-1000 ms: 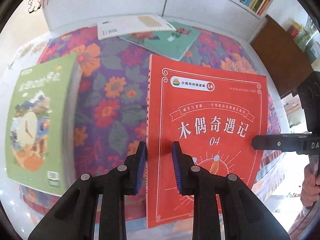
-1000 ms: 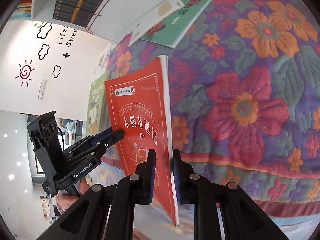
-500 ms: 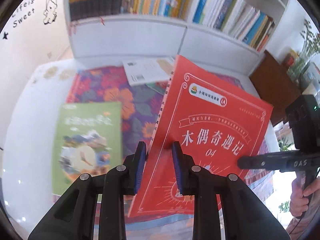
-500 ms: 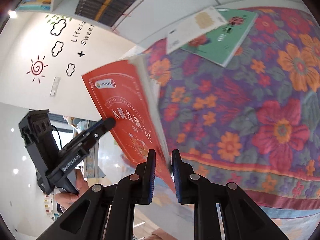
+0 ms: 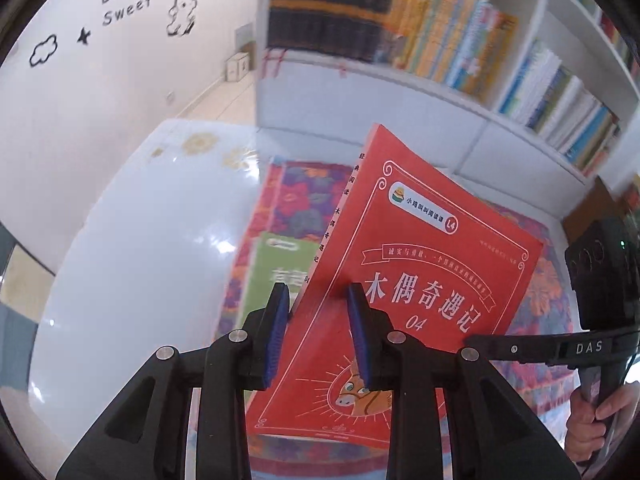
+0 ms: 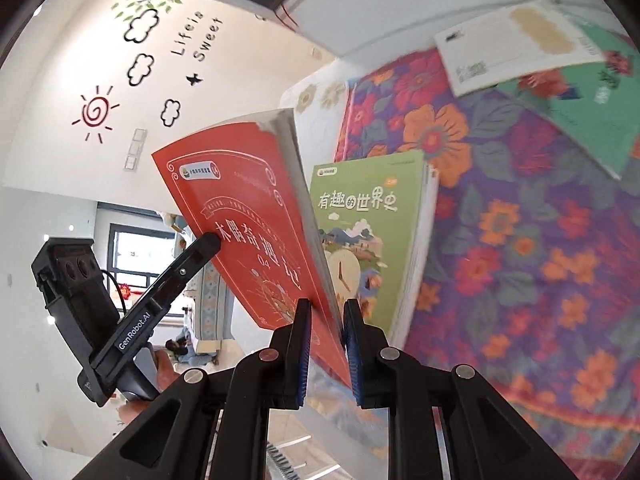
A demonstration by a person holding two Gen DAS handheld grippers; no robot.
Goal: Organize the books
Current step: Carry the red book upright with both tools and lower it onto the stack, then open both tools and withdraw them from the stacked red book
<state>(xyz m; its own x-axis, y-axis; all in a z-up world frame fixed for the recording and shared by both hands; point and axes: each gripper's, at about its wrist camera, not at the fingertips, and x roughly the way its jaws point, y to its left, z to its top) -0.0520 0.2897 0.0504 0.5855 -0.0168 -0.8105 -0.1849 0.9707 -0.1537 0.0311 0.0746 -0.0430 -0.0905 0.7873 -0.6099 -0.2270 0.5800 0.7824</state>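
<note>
Both tools have the red book [image 5: 404,280] up in the air, tilted above the floral cloth [image 6: 520,248]. The left tool [image 5: 318,320] is easing open, spine corner between its pads; the right tool [image 6: 325,336] is clenched on the page edge. The green book [image 6: 368,240] lies flat below, shelf books [image 5: 440,28] behind.

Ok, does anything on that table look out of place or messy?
Yes. A white book lies askew across a teal book on the floral cloth, while a green book lies flat apart. The red book hangs tilted between both claws.
</note>
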